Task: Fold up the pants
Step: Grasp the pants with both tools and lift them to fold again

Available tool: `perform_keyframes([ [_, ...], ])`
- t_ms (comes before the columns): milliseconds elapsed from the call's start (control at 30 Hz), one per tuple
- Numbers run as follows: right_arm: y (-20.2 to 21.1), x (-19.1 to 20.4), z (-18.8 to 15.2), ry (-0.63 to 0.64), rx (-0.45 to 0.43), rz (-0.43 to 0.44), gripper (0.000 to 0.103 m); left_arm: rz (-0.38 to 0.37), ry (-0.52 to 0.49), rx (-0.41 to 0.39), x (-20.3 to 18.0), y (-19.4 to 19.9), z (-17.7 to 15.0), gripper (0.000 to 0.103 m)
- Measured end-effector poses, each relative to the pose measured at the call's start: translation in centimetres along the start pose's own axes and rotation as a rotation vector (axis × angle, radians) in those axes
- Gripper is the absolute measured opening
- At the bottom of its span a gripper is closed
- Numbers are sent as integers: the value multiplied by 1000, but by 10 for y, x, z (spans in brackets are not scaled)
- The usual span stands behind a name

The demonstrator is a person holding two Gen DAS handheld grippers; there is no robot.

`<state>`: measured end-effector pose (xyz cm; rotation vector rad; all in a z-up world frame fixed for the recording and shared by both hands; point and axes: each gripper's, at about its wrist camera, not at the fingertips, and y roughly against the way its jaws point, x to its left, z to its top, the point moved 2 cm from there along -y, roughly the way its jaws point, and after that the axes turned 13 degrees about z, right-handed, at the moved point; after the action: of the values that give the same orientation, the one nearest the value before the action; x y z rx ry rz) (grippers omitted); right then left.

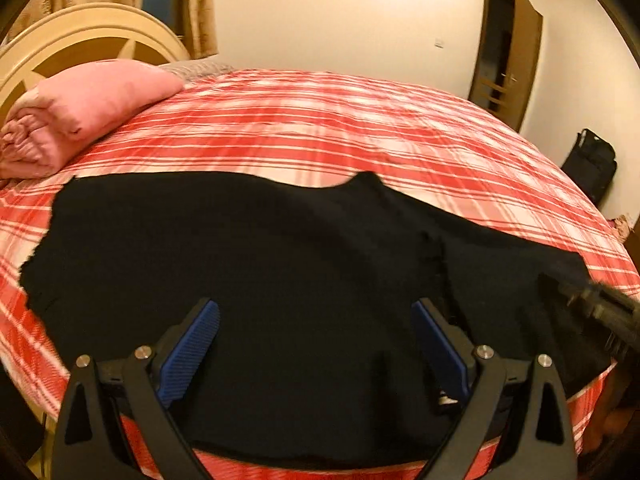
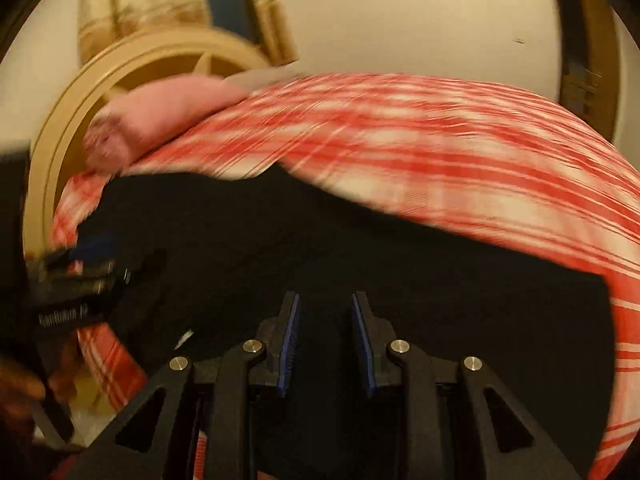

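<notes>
1. Black fabric: the pants (image 1: 248,264) lie spread flat on the bed (image 1: 320,120), across the near half of the red-and-white plaid cover, reaching to the near edge.
2. Far edge of the pants is uneven in the left wrist view, with one small peak rising near the middle; a rough seam line runs down the right part of the cloth.
3. Left hand-held gripper (image 1: 316,320): jaws spread wide, blue pads well apart, nothing between them. It hangs over the near part of the pants; contact with the cloth cannot be told.
4. Right hand-held gripper (image 2: 325,312): jaws parted by a narrow gap, blue pads facing each other, nothing pinched between them as far as the view shows. It points down at the pants.
5. Right wrist view is smeared by motion blur; fine detail of the cloth is not readable there.
6. Each hand-held gripper appears in the other's view: the right one at the right edge of the left wrist view, the left one at the left edge of the right wrist view, both blurred.
7. Pink folded bedding (image 1: 80,116) rests at the head of the bed, beside the cream headboard (image 1: 80,40), apart from the pants.
8. Brown door (image 1: 508,52) in the far wall; a dark bag (image 1: 592,164) stands on the floor beyond the bed.
</notes>
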<state>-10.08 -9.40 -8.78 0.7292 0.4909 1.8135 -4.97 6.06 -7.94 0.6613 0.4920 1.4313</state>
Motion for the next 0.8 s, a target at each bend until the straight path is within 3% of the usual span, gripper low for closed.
perform_keyframes([
  [167,-16,31,-16,149,-27,-85,29,93,-4,6,22,-5,-1,99],
  [300,-13,28,-15,114,-23,-69,29,172,53,48,51,-13,-2,99],
  [367,-10,26,-11,84,0,-18,29,219,79,68,63,-17,-2,99],
  [433,-2,23,-6,-19,12,122,29,258,102,83,76,-18,-4,99],
  [500,10,25,-5,-53,-16,147,29,280,137,88,93,-17,-5,99],
  [600,22,33,-3,-14,-59,109,29,293,237,90,126,-14,-10,100],
  [800,28,45,-4,41,-81,85,31,373,551,122,193,-16,-29,101],
])
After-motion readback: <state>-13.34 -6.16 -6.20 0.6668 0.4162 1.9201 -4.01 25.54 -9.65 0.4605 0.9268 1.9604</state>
